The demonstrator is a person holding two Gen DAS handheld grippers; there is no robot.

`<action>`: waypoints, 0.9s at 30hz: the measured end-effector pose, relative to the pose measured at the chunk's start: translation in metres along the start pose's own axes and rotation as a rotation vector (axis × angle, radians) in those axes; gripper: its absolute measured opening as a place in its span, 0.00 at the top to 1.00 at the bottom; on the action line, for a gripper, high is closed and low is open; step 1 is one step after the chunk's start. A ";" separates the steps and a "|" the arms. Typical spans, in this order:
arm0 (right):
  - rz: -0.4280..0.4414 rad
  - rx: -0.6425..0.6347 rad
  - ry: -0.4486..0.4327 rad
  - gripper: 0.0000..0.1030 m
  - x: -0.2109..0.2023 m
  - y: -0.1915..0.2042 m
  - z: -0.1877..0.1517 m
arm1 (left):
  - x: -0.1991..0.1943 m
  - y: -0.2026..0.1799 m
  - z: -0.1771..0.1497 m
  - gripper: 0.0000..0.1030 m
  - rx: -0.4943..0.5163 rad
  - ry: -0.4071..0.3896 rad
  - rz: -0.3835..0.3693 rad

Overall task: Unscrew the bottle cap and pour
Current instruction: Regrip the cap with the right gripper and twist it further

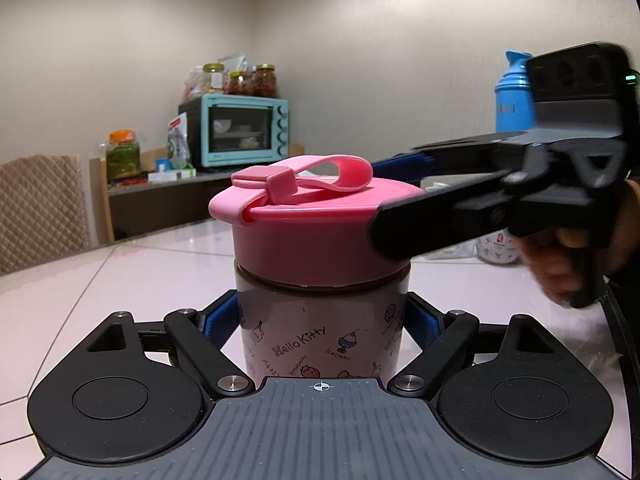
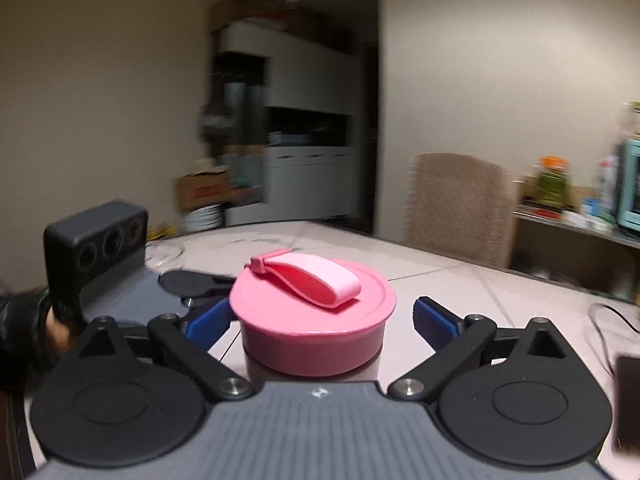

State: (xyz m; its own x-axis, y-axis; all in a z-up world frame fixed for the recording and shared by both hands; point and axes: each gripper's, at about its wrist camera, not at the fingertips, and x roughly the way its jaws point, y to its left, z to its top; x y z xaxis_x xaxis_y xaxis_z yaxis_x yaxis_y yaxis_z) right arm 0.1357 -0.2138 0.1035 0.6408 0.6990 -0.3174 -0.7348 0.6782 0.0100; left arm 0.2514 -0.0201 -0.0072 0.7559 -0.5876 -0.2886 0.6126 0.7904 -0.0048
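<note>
Unscrewing | left gripper (image 1: 322, 320) clamps printed translucent bottle (image 1: 320, 332) standing on pale table (image 1: 120, 280) | right gripper (image 2: 320, 320) jaws wide, straddling pink screw cap (image 2: 314, 320) untouched | advice: re-close squarely on rim, below strap.

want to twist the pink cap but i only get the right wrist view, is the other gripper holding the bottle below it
observer: yes, the left gripper is shut on the bottle, with its blue pads pressing both sides of the printed body just under the cap.
operator: ok and is the cap seated or lifted off the neck
observer: seated and level on the neck, with only a thin dark ring showing beneath its lower edge.
</note>
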 end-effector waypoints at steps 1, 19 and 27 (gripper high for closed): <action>-0.032 0.014 -0.001 0.04 -0.002 0.005 -0.001 | 0.000 0.000 0.000 0.14 0.000 0.000 0.000; -0.344 0.093 -0.001 0.05 0.022 0.055 -0.011 | 0.000 0.001 0.000 0.13 0.001 0.001 0.000; -0.363 0.115 0.008 0.06 0.036 0.058 -0.011 | 0.000 0.000 -0.001 0.13 0.000 0.001 0.000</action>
State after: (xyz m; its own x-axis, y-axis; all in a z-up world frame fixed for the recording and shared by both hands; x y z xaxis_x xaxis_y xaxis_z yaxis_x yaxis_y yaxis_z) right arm 0.1140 -0.1518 0.0821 0.8527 0.4072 -0.3273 -0.4303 0.9027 0.0018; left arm 0.2514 -0.0195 -0.0079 0.7556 -0.5876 -0.2895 0.6127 0.7903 -0.0050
